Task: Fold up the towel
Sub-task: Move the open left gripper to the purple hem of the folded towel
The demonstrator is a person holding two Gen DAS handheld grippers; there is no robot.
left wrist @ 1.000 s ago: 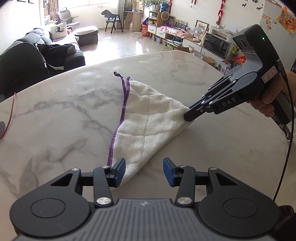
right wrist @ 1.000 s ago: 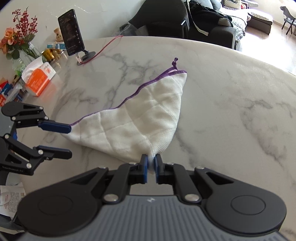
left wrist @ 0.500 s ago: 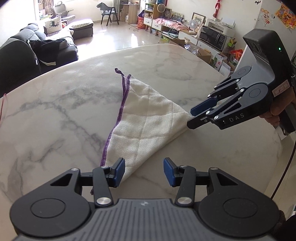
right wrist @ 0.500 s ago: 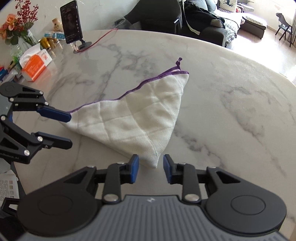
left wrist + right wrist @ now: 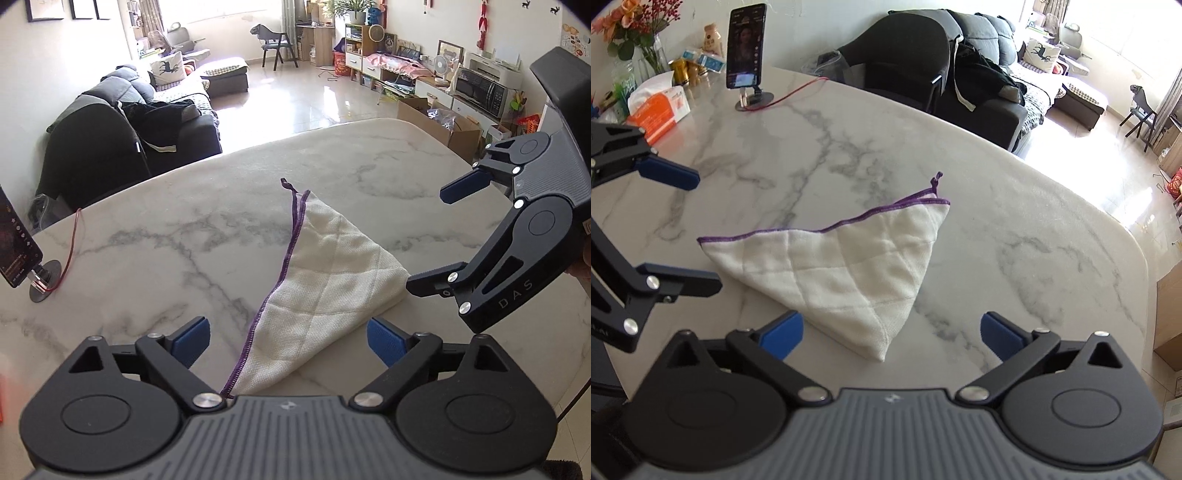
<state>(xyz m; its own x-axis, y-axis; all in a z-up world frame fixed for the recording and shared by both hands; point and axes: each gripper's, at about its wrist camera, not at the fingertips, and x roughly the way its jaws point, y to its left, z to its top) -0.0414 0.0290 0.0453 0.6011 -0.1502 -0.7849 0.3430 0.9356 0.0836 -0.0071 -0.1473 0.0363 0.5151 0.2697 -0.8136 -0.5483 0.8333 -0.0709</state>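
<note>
A white towel (image 5: 325,284) with a purple hem lies folded into a triangle on the marble table (image 5: 184,251); it also shows in the right wrist view (image 5: 849,266). My left gripper (image 5: 288,341) is open, hovering just above the towel's near corner. My right gripper (image 5: 892,334) is open and empty, raised a little behind another corner. The right gripper also shows in the left wrist view (image 5: 436,240) at the right, jaws wide. The left gripper shows in the right wrist view (image 5: 694,229) at the left, open.
A phone on a stand (image 5: 746,51) with a red cable (image 5: 798,92) is at the table's far side, beside an orange tissue box (image 5: 659,110), flowers and small jars. The table edge (image 5: 1137,258) curves round on the right. A sofa stands beyond.
My right gripper let go of the towel corner, opened wide and lifted back. My left gripper opened wider and drew back slightly. The towel settled flat.
</note>
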